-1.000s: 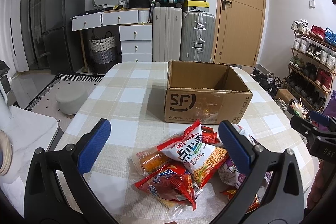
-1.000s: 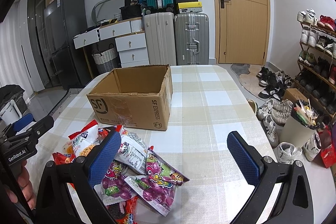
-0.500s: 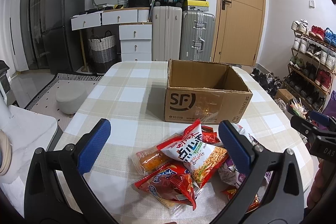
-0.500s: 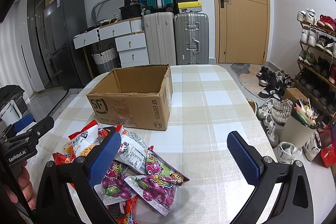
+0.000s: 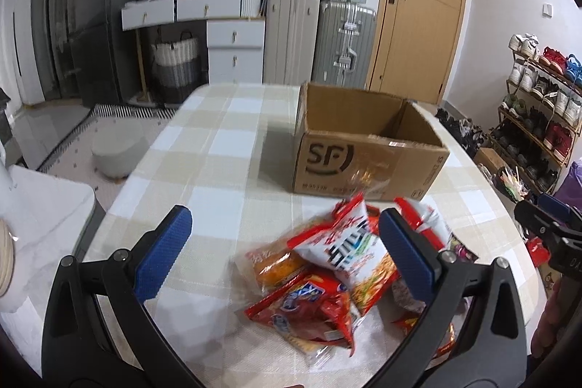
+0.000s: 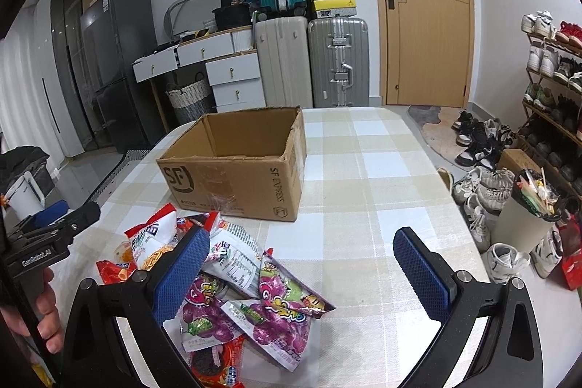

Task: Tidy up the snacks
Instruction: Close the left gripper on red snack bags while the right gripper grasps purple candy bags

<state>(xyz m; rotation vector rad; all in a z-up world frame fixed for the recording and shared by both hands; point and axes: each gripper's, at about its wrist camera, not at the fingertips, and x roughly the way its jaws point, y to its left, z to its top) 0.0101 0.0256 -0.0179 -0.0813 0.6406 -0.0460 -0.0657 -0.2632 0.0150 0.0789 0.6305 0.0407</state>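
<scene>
Left tool (image 5: 282,244): jaws spread wide, holding nothing; it hangs above the counter with the snack pile at its 3 o'clock side.
Right tool (image 6: 300,262): jaws spread wide, holding nothing; its left pad overlaps the pile in view, contact cannot be told.
Counter (image 5: 218,148): covered in a beige and white check cloth.
Cardboard box (image 5: 367,153): open-topped, marked SF, upright on the counter at 12 o'clock from the pile; nothing shows in the visible part of its inside.
Snack pile (image 5: 338,264): heaped loosely on the counter just short of the box front.
White chip bag (image 5: 349,250): lies on top, tilted, in the left wrist view.
Red packet (image 5: 313,311): at 6 o'clock from the white chip bag, partly under it.
Purple grape packets (image 6: 276,311): overlapping one another, at the pile's 3 o'clock edge in the right wrist view.
Suitcases (image 6: 313,60): stand against the far wall, well apart from the counter.
</scene>
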